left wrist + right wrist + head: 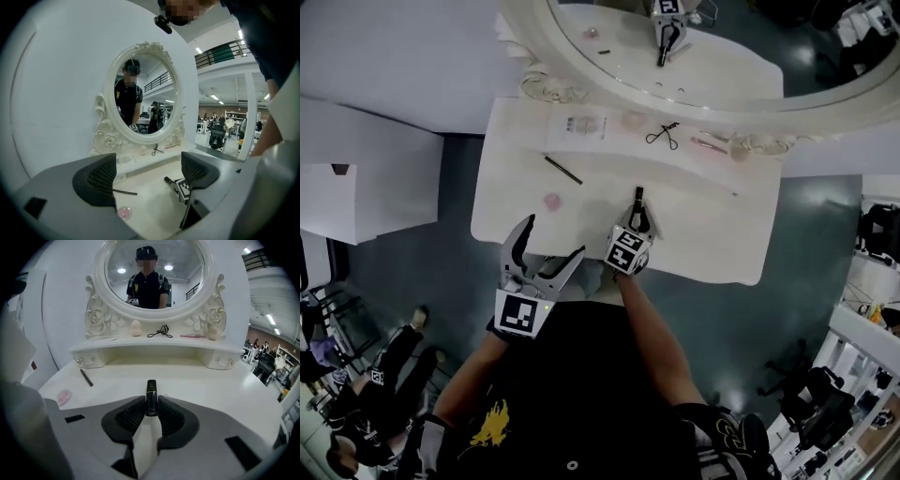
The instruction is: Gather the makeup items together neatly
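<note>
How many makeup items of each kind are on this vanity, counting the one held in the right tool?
Black tube, in the right tool: 1
Black pencil: 1
Eyelash curler: 1
Pink round pad: 1
Pinkish sponge: 2
Pink slim stick: 1
Flat pale packet: 1
Total: 8

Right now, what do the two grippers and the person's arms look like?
Left gripper and right gripper: pale grey forked bodies, black ribbed pads, each carrying a cube with black-and-white square markers. The person wears a black short-sleeved shirt with a yellow print.
</note>
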The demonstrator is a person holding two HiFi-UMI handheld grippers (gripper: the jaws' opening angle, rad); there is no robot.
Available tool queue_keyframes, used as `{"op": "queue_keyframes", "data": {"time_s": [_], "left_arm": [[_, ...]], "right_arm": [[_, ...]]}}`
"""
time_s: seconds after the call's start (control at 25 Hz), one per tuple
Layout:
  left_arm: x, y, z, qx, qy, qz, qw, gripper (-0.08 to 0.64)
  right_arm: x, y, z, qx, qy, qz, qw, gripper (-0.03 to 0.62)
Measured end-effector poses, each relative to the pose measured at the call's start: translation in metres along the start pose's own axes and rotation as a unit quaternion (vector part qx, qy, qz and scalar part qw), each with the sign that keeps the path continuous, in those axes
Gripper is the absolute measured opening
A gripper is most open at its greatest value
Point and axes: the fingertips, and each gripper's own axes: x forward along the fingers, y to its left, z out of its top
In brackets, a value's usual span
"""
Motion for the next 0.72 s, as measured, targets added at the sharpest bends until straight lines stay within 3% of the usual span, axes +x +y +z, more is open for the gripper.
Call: {"op": "queue_keyframes", "data": {"time_s": [0.44,0.72], "left_arm": [[0.0072,0.0057,-0.0006,0.004,0.006,-0.015,0.9999,0.437],[0.0079,0.0045,0.0036,0.003,-0.001,-0.019,0.9998,0.437]], "right_arm": [[0.0075,0.0006,-0.0053,0.003,0.006,-0.036,0.999,0.100],[0.0078,0.0018,-0.0069,0.011,0.012,-0.034,0.999,0.103]]}}
